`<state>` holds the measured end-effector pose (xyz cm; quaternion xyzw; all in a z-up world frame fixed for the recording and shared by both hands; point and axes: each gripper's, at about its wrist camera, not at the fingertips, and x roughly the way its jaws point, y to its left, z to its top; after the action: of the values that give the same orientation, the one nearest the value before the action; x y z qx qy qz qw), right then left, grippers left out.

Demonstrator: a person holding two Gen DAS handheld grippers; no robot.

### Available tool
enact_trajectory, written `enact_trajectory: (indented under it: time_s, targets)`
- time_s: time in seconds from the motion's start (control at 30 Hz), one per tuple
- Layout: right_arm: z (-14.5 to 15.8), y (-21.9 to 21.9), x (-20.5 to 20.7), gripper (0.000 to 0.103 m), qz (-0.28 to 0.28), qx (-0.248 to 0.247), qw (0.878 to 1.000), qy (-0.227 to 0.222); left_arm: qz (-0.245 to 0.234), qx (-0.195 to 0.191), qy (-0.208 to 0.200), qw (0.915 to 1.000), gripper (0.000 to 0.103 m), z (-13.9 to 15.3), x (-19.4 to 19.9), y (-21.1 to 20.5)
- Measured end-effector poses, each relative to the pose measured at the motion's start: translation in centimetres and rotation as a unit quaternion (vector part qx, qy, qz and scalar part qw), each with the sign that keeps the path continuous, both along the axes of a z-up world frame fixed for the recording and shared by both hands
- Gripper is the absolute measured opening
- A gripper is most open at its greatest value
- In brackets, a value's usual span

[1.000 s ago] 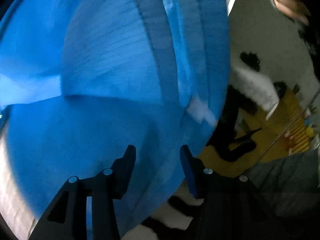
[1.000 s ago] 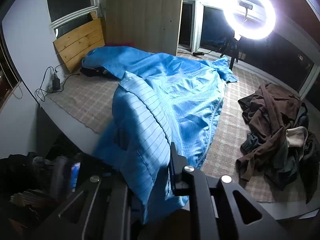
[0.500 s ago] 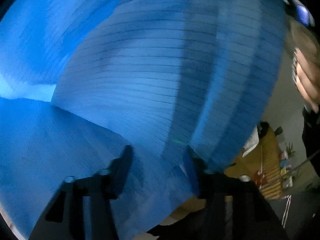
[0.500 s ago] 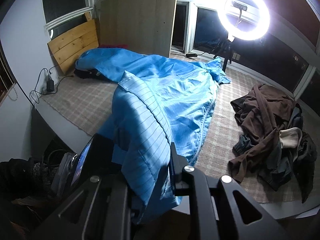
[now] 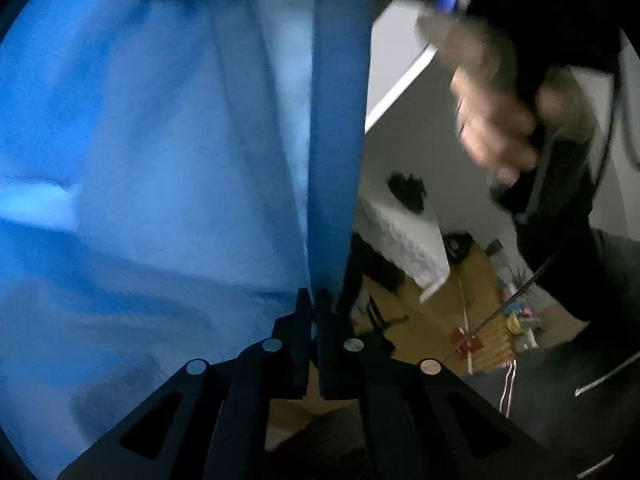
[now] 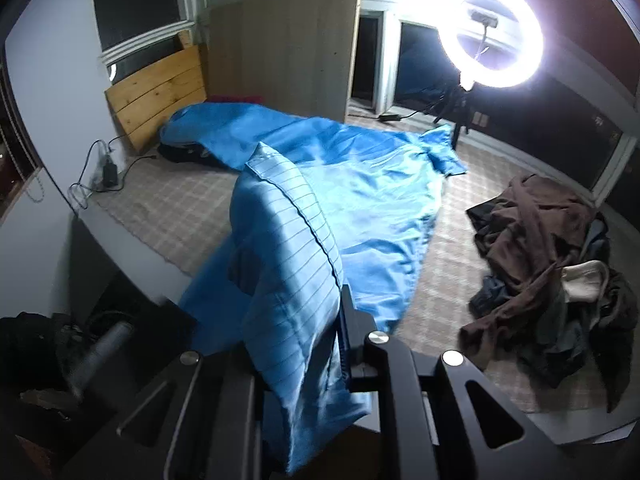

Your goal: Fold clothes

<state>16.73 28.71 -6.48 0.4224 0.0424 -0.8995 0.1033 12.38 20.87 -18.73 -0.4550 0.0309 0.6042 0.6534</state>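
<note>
Both grippers, L (image 5: 316, 300) & R (image 6: 316, 344), pinch the blue striped garment (image 6: 360, 184) w/ jaws together; thin, slippery, floppy, so we'd hold hems

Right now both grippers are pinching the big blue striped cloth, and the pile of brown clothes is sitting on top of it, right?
Not quite. The pile of brown clothes lies on the checked mat beside the big blue striped cloth, apart from it, as the right wrist view shows. Both grippers do pinch it.
</note>
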Motion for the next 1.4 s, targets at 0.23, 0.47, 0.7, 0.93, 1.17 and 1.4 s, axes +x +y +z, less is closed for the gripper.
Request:
enact_trajectory:
  time_s: [0.23,0.47,0.7,0.93,1.17,1.4]
  targets:
    - [-1.1,-0.4,0.2,0.014,0.001,-0.012,1.000,0.005,0.032,-0.090,0.041,0.9945,0.031,-1.0,0.7,-3.7]
    - [-3.8,-3.6,1.2,0.029,0.084,-0.080,0.991,-0.065,0.231,-0.097,0.046,0.9669,0.031,2.1,-4.9,-17.8]
    - [-6.1,-2.2,2.6,0.056,0.123,-0.172,0.971,-0.110,0.318,-0.155,0.087,0.9311,0.031,3.9,-5.2,-21.4]
    - [-6.8,5.7,-3.4,0.056,-0.024,-0.133,0.988,-0.071,0.327,-0.194,0.110,0.9186,0.032,2.9,-11.7,-18.4]
    - [-11.2,10.6,-16.1,0.056,-0.130,-0.090,0.982,-0.108,0.270,-0.291,0.272,0.8765,0.033,-0.1,-22.9,-13.7]
    - [-14.5,13.8,-25.0,0.056,-0.187,-0.122,0.965,-0.138,0.154,-0.312,0.328,0.8786,0.046,-4.0,-28.8,-10.4]
